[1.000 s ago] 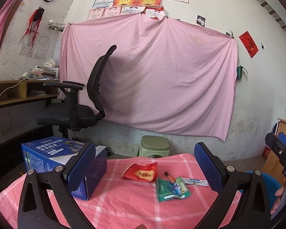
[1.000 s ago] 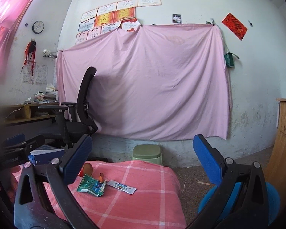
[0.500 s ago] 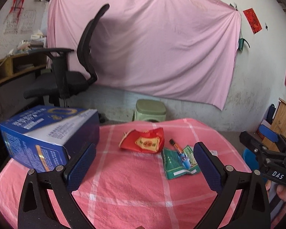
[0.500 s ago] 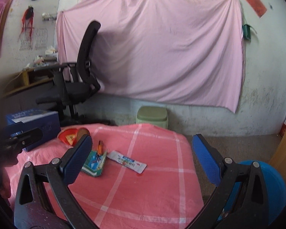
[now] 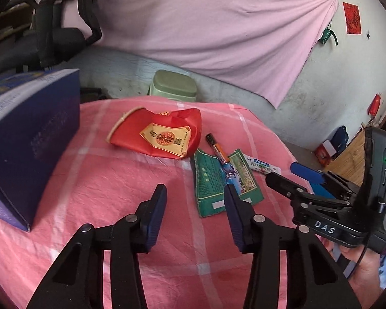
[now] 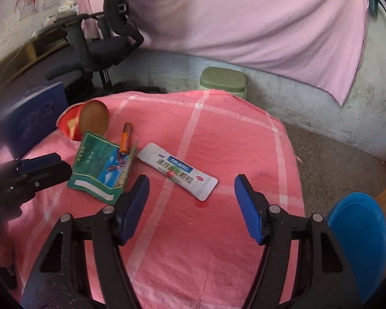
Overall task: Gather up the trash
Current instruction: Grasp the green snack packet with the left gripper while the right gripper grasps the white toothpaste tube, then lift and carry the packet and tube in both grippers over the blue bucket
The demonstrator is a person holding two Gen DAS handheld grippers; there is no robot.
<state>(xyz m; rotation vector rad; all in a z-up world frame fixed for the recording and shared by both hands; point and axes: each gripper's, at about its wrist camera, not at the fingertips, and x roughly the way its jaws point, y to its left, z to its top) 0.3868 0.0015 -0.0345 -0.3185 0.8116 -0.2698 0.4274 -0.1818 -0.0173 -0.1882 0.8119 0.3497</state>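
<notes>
Trash lies on a pink checked tablecloth [image 5: 90, 188]: a crushed red paper cup [image 5: 162, 135], an orange battery [image 5: 216, 152], a green wrapper [image 5: 218, 180] and a white sachet [image 6: 177, 171]. My left gripper [image 5: 195, 200] is open and empty, hovering just short of the green wrapper, which also shows in the right wrist view [image 6: 100, 167]. My right gripper [image 6: 193, 200] is open and empty above the cloth, just short of the white sachet. The cup [image 6: 87, 121] and battery [image 6: 126, 137] lie left of it.
A blue cardboard box [image 5: 28, 139] stands on the table's left side. A blue bin [image 6: 360, 244] sits on the floor at the right of the table. A green stool [image 5: 172, 86] and a black office chair [image 6: 100, 43] stand behind the table.
Both grippers have dropped and tilted down toward the table, closer to the trash. The left gripper's jaws have narrowed but stay open.
</notes>
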